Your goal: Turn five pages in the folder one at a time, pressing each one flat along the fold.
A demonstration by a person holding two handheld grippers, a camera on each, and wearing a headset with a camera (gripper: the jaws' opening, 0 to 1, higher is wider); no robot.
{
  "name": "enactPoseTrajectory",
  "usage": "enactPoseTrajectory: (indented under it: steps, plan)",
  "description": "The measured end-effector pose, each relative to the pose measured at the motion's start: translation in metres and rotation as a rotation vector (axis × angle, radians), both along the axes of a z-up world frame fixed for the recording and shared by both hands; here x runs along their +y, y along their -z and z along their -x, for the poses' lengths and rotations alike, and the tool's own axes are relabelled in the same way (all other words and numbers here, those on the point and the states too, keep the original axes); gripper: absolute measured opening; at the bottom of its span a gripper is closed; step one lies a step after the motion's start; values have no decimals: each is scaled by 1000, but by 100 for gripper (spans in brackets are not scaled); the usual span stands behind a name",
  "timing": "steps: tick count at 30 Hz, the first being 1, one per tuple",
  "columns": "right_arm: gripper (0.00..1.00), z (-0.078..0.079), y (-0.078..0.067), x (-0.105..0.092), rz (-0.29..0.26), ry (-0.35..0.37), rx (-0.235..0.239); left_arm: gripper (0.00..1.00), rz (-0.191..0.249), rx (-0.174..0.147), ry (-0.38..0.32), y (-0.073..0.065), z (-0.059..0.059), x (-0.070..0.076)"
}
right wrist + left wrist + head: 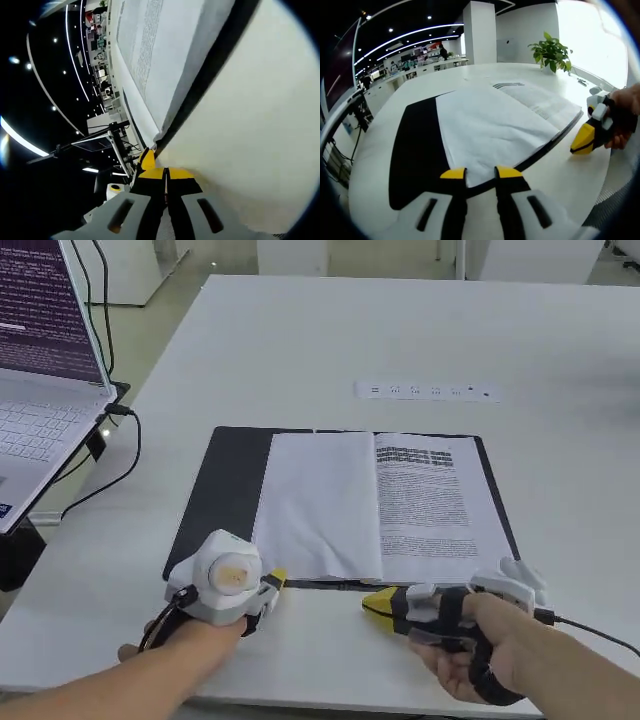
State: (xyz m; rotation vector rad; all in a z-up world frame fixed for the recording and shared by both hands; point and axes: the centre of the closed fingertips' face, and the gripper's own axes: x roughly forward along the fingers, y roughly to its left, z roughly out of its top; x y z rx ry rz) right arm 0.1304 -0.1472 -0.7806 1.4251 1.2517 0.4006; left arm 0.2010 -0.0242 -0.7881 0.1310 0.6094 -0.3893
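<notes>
The folder lies open on the white table; its black cover (225,490) shows at the left. The left page (315,505) is blank and the right page (430,500) carries printed text. My left gripper (272,583) rests on the table just before the folder's near left edge, with its yellow-tipped jaws (480,173) a little apart and nothing between them. My right gripper (378,602) lies on the table near the folder's front edge, below the fold, jaws together (166,174) and holding nothing. The folder's dark edge (210,70) runs just ahead of it.
An open laptop (40,370) stands at the far left, with a black cable (125,455) trailing toward the folder. A white power strip (430,391) lies beyond the folder. A potted plant (550,50) stands at the far end. The table's near edge (330,702) is close.
</notes>
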Motion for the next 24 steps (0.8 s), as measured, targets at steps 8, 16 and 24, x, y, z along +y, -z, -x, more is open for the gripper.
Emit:
enactPoseTrajectory:
  steps: [8, 16, 24]
  plan:
    - [0, 7, -27, -26, 66, 53, -92, 25, 28, 101, -4, -2, 9, 0]
    - [3, -13, -67, -89, 251, 216, -295, 47, 50, 136, -55, -30, 24, 10]
    - [28, -17, -105, -143, 563, 221, -569, 60, 105, 80, -73, -69, 40, 16]
